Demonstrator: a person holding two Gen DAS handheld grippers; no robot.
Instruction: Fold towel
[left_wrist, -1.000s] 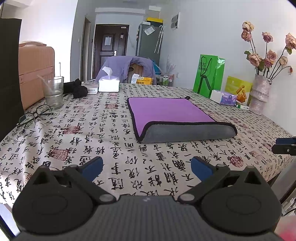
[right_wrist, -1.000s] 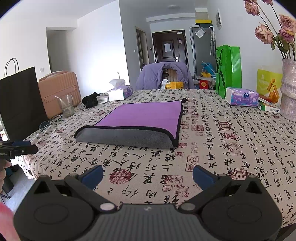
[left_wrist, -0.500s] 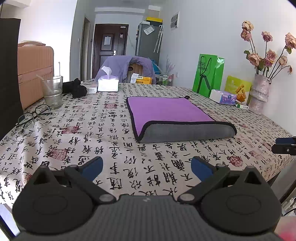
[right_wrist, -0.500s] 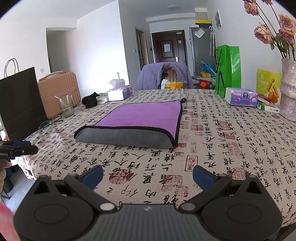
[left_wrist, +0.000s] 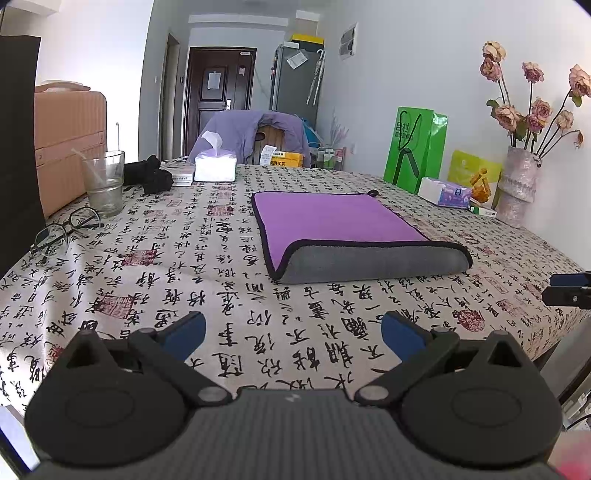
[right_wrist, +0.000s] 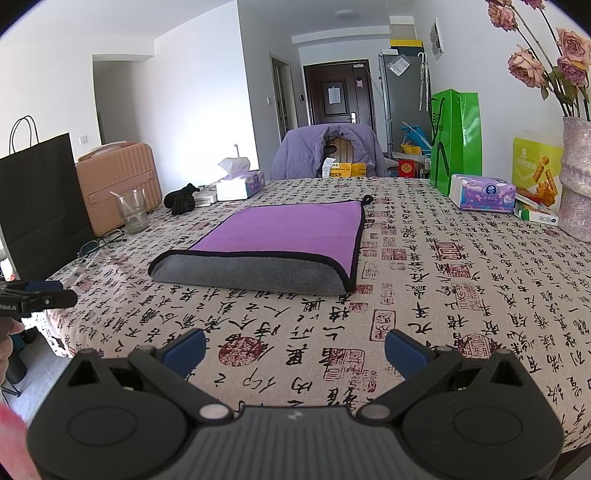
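Left wrist view: the left tool (left_wrist: 293, 334) hangs over the near edge of the bench (left_wrist: 177, 280), spread wide with nothing between its blue pads. The towel (left_wrist: 347, 232) lies flat mid-bench, folded once, purple on top with a grey roll along its near side. Left of the towel there's one glass (left_wrist: 105, 182) with a straw leaning in it, and one pair of glasses (left_wrist: 62, 232) just nearer than that. Beyond the towel sits one tissue box (left_wrist: 215, 166) with a tissue poking out. Right of the towel: one tissue pack (left_wrist: 447, 192), one green bag (left_wrist: 415, 149), and one vase (left_wrist: 517, 190) holding a bunch of dried roses. The right tool's tip (left_wrist: 569, 290) pokes in at the edge, right of the towel.

Right wrist view: the right tool (right_wrist: 293, 350) is also wide, empty, over the bench edge. Same towel (right_wrist: 280, 243) straight ahead, grey fold nearest. Left of it the glass (right_wrist: 132, 212) with its straw, a black bag (right_wrist: 40, 199) and a suitcase (right_wrist: 118, 184). The left tool's tip (right_wrist: 40, 297) shows at the far left, apart from the towel.
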